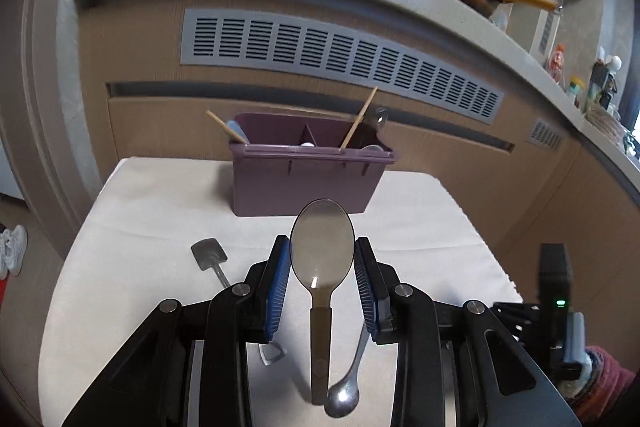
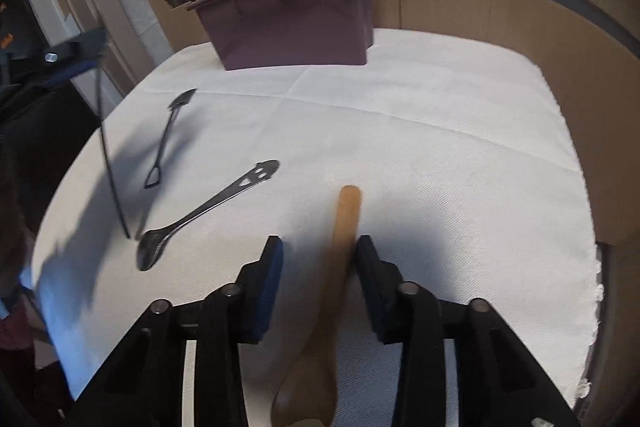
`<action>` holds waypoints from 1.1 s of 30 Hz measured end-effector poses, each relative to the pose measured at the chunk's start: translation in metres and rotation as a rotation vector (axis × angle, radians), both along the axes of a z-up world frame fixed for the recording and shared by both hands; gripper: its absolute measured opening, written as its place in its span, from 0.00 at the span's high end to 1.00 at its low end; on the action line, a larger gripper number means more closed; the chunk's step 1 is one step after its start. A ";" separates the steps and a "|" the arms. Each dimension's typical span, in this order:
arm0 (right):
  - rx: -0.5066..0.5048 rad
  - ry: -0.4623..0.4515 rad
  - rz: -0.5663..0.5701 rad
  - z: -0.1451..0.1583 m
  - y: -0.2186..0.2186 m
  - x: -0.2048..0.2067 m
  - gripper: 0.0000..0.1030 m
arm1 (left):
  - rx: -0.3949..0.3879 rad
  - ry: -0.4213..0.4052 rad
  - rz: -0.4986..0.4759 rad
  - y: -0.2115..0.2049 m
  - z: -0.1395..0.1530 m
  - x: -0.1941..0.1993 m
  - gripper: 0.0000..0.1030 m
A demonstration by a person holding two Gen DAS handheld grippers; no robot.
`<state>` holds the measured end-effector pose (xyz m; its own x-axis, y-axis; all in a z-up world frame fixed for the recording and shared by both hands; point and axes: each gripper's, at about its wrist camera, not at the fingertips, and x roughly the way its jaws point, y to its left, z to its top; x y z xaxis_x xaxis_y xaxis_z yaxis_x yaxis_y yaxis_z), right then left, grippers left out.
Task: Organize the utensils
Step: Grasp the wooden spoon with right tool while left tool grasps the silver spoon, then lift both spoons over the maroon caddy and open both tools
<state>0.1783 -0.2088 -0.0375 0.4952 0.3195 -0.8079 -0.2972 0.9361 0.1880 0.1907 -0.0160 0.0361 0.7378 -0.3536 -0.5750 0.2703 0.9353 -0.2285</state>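
my view: purple utensil caddy (image 1: 304, 179) at far edge of white-clothed table (image 1: 160, 211), chopsticks (image 1: 359, 121) sticking out. shovel-shaped spoon (image 2: 170, 131) and metal spoon (image 2: 200, 213) lie toward left edge, nothing between me and caddy. left gripper (image 1: 322, 267) pinching translucent grey spoon (image 1: 322, 255), lifted, bowl toward caddy. right gripper (image 2: 320, 259) jaws apart around wooden spoon (image 2: 340, 239) on cloth; contact unclear.

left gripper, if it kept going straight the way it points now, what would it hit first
Most likely the purple utensil caddy: it sits straight ahead of the left gripper, past the tip of the translucent spoon held between the pads. The cloth between looks bare, though depth is hard to judge.
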 end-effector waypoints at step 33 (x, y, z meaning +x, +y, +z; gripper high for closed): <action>0.191 -0.315 -0.085 0.095 -0.020 -0.014 0.89 | -0.072 0.024 0.044 0.017 -0.003 -0.009 0.68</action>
